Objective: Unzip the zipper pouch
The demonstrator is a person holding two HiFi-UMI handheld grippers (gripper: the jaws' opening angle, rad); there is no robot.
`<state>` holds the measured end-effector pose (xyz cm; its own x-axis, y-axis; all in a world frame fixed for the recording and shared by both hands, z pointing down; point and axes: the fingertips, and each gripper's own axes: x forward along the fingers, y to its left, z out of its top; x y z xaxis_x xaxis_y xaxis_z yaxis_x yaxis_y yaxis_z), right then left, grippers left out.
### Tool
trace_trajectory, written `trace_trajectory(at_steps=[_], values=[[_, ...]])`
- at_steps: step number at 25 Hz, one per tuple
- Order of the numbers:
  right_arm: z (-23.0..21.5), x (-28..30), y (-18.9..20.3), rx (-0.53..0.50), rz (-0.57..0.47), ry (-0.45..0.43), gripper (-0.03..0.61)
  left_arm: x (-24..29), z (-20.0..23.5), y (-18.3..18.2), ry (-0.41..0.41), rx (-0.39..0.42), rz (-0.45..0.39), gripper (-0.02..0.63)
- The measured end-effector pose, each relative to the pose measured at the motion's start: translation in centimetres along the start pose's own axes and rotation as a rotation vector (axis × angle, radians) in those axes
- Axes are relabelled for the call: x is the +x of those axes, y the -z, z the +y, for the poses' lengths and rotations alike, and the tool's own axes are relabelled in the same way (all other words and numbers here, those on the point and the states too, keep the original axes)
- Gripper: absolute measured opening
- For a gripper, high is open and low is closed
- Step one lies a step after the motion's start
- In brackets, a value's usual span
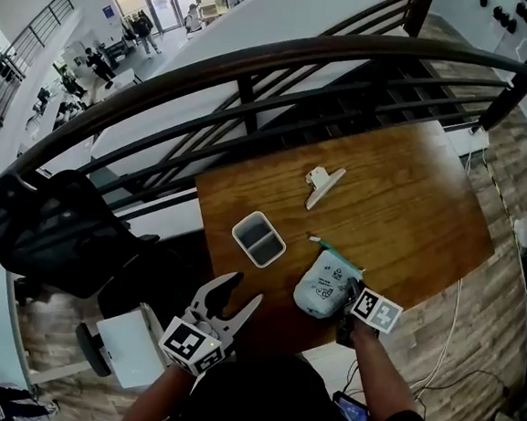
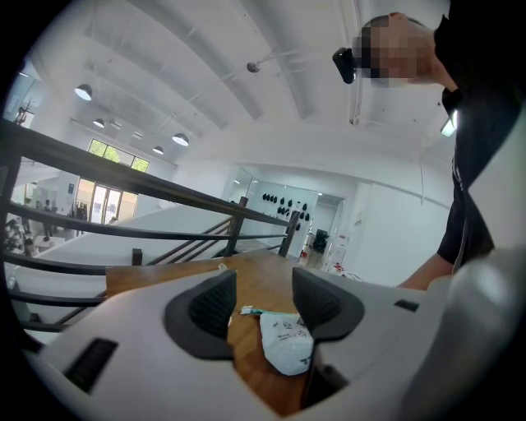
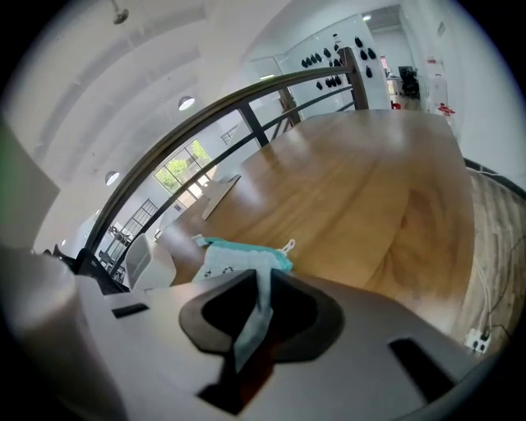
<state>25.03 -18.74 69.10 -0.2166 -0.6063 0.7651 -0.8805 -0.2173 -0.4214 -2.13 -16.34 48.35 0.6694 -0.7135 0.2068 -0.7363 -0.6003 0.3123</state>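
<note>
The right gripper (image 3: 259, 308) pinches a corner of the pale mint fabric zipper pouch (image 1: 323, 288) on the brown wooden table (image 1: 412, 190), likely anchoring it for the spread, empty left gripper (image 1: 246, 288)

The pale mint fabric zipper pouch (image 1: 321, 291), printed with small dark figures, lies puffed up on the brown wooden desk (image 1: 411, 200) close to its near edge. A teal zipper band (image 1: 338, 254) runs along its far side. One near corner is pinched flat between the right gripper's (image 3: 261, 288) jaws.
</note>
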Motion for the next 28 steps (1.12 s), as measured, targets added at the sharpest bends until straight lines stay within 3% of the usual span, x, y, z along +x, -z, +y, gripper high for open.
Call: trace_trajectory(at_steps=[2, 7, 12, 17, 22, 25, 28], values=[[1.1, -0.6, -0.7, -0.030, -0.037, -0.033, 0.011, -0.1, 0.1, 0.2, 0.002, 0.004, 0.003, 0.221], [5.5, -2.9, -2.0, -0.175, -0.120, -0.159, 0.005, 0.1, 0.2, -0.1, 0.008, -0.008, -0.015, 0.221], [10.4, -6.2, -2.4, -0.428, -0.227, -0.266, 0.003, 1.2, 0.1, 0.3, 0.042, -0.008, 0.011, 0.219], [15.2, -9.0, -0.9, -0.718, -0.308, -0.364, 0.003, 2.5, -0.8, 1.6, 0.156, 0.019, 0.098, 0.218], [18.4, -11.5, 0.2, -0.792, -0.322, -0.507, 0.002, 3.2, -1.1, 1.9, 0.260, -0.014, 0.140, 0.218], [19.8, -13.1, 0.1, -0.818, -0.348, -0.593, 0.002, 3.2, -1.3, 1.8, 0.299, 0.059, 0.158, 0.218], [21.4, -15.1, 0.6, -0.938, -0.360, -0.680, 0.002, 3.1, -1.8, 1.3, 0.343, 0.140, 0.168, 0.219]])
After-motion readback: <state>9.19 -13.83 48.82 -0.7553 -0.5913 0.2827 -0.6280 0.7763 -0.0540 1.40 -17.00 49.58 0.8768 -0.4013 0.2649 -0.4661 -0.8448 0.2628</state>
